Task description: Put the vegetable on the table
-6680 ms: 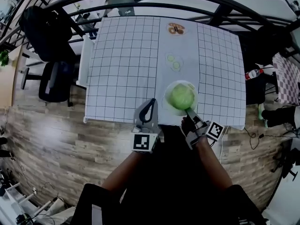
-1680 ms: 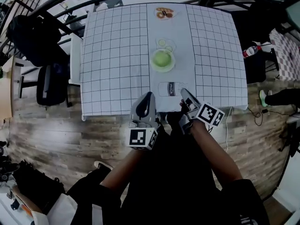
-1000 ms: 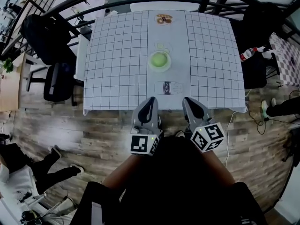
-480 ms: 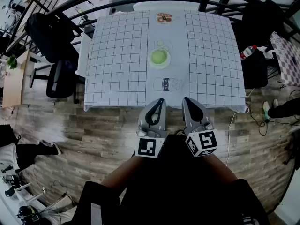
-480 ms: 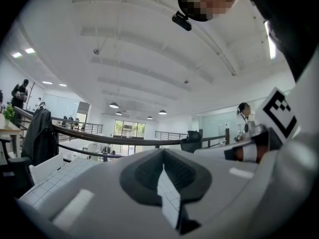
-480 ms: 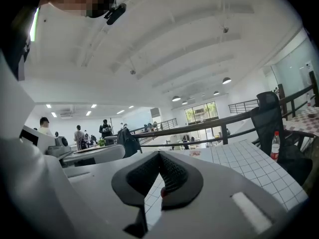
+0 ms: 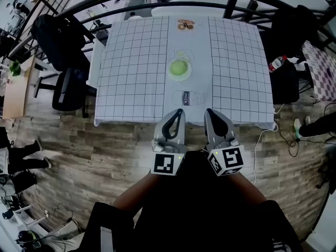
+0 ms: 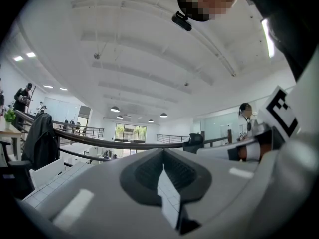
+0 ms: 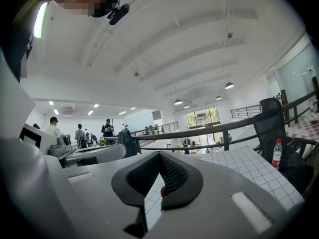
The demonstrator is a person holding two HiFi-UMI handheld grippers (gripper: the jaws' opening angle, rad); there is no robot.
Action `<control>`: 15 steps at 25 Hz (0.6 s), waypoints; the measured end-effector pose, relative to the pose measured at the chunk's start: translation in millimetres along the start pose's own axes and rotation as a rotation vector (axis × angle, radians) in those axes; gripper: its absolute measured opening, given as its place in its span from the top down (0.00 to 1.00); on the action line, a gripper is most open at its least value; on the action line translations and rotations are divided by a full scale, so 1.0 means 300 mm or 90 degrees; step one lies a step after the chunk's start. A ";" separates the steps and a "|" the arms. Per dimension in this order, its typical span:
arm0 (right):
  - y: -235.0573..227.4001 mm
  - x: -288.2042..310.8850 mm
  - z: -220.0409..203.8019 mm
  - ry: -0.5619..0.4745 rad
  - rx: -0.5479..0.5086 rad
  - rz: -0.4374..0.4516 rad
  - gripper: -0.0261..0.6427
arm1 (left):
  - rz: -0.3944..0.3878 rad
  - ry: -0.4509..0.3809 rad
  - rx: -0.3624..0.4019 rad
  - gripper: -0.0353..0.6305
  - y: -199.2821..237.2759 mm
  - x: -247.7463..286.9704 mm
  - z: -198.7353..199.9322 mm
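Note:
A round green cabbage (image 7: 179, 67) sits on a white plate (image 7: 179, 76) on the table (image 7: 136, 62), on the plain middle strip of its grid-patterned cloth. Both grippers hang side by side over the wood floor, just short of the table's front edge and well back from the cabbage. My left gripper (image 7: 177, 114) is shut with nothing in it. My right gripper (image 7: 210, 113) is shut and empty too. In the left gripper view my left gripper (image 8: 162, 156) has its jaws pressed together. The right gripper view shows my right gripper (image 9: 159, 158) shut the same way.
Printed pictures lie on the cloth: a milk carton (image 7: 187, 97), cucumber slices (image 7: 180, 53) and a plate of food (image 7: 185, 24). A black chair with a jacket (image 7: 58, 38) and an office chair (image 7: 67, 91) stand left. A red-capped bottle (image 7: 276, 63) stands right. A black railing (image 7: 157, 7) runs behind.
My right gripper has left the cabbage plate near the front edge. The cabbage now lies farther in on the table. Both grippers have drawn back off the table; little has moved in the last half second.

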State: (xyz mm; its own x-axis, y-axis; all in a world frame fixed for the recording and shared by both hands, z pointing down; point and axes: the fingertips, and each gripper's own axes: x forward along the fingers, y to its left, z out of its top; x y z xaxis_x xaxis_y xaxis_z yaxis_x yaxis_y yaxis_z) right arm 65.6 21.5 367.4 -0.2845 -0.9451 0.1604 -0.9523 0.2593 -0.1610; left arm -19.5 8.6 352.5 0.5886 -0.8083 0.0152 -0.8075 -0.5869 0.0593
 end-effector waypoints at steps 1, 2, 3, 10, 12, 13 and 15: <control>0.001 0.005 0.000 0.001 0.000 0.000 0.97 | -0.002 -0.002 0.001 0.93 0.002 0.003 0.002; 0.002 0.009 0.000 0.002 0.000 0.000 0.97 | -0.004 -0.003 0.002 0.93 0.004 0.006 0.004; 0.002 0.012 0.001 0.002 -0.001 -0.002 0.97 | -0.006 -0.004 0.003 0.93 0.008 0.008 0.005; -0.003 0.028 0.001 0.000 0.007 -0.021 0.97 | -0.023 -0.001 0.002 0.93 0.025 0.025 -0.001; -0.005 0.038 -0.002 0.003 0.008 -0.028 0.97 | -0.027 0.000 0.001 0.93 0.036 0.031 -0.003; -0.005 0.043 -0.002 0.003 0.008 -0.031 0.97 | -0.028 0.000 0.000 0.93 0.043 0.034 -0.004; -0.003 0.052 -0.002 0.002 0.008 -0.035 0.97 | -0.033 0.000 0.000 0.93 0.054 0.040 -0.007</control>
State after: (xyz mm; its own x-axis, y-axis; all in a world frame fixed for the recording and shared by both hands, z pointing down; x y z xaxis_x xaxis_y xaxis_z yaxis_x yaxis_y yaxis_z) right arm 62.0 6.8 370.6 -0.2315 -0.9574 0.1725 -0.9652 0.2038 -0.1641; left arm -25.6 -10.4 355.8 0.6293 -0.7770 0.0121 -0.7762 -0.6277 0.0600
